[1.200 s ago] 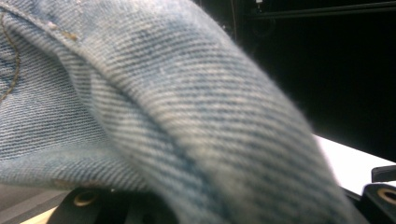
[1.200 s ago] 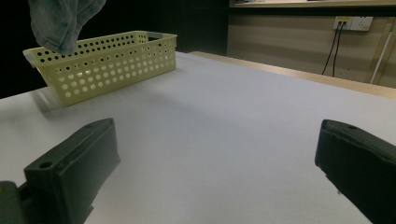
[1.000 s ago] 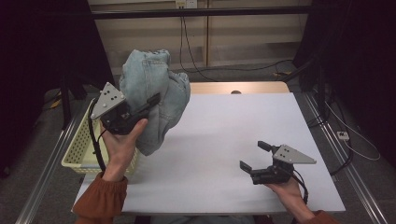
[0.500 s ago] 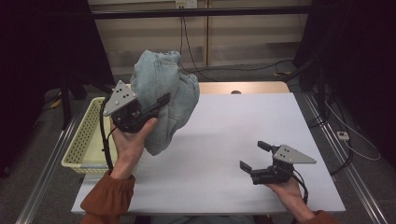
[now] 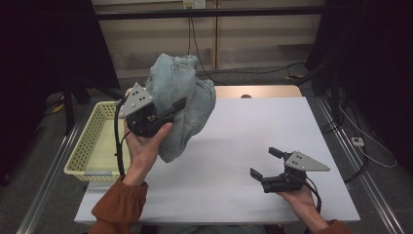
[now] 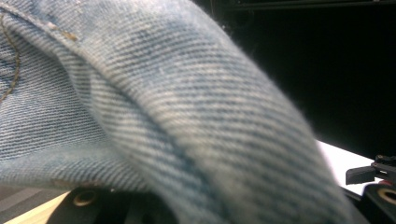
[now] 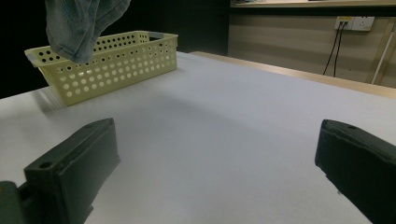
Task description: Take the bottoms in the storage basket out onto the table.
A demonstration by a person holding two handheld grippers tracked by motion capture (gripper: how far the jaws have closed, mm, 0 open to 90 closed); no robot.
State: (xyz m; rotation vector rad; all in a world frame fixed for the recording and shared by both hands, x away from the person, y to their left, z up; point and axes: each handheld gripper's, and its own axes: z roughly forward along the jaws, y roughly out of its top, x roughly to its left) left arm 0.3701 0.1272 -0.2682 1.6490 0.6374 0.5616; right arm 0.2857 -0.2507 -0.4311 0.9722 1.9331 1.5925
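High view: left gripper raised above the left part of the white table, held in the person's left hand, rust-orange sleeve at the bottom edge. A bundle of light blue denim cloth hangs from it, clear of the table surface, its lower end dangling just right of the hand. One black finger lies across the front of the denim; fingers appear clamped on the fabric. Grey three-cornered plate on top of that gripper, black cable looping down along the wrist.

Left gripper view: denim cloth pressed up close to the lens, twill weave and a seam line legible, blurred. Far right, part of the other gripper over a strip of white table.

Pale yellow perforated basket sits at the left edge of the table, just left of the raised hand, with the denim above and beside it to the right.

Right gripper low over the table near the front right, held in the right hand, well apart from the cloth. Its fingers are spread wide with nothing between them.

Right gripper view: two black fingers either side of bare white table; basket far left, lower end of the denim hanging in front of it.
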